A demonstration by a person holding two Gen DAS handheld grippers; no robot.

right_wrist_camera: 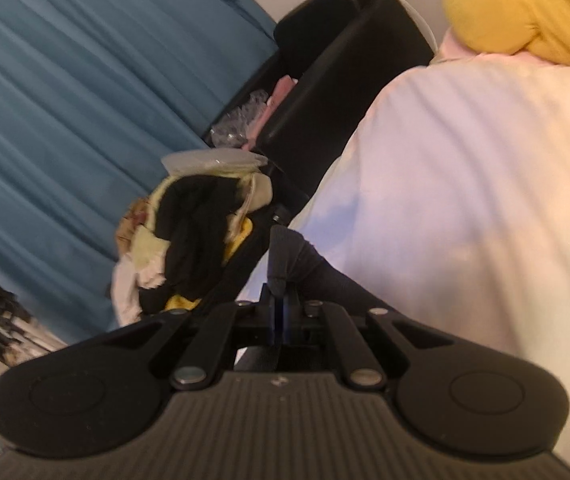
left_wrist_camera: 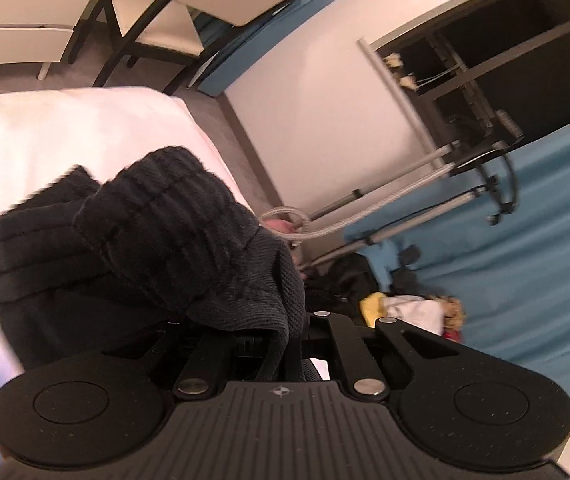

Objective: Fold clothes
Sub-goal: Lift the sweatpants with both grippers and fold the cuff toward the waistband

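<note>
Left gripper (left_wrist_camera: pixel 285 344) clamped on dark ribbed knit garment (left_wrist_camera: pixel 157 220), cloth bunched over its jaws; right gripper (right_wrist_camera: pixel 281 280) pinched tight on a thin dark fabric edge (right_wrist_camera: pixel 309 268), likely the same garment. It hangs over the white bed cover (right_wrist_camera: pixel 465 200). Step looks like carrying; next spread it flat.

My dark ribbed knit garment (left_wrist_camera: pixel 173 232) hangs bunched above the white bedding, its cuff folded over. A thin dark corner (right_wrist_camera: pixel 285 256) of it sticks up, pinched flat.
</note>
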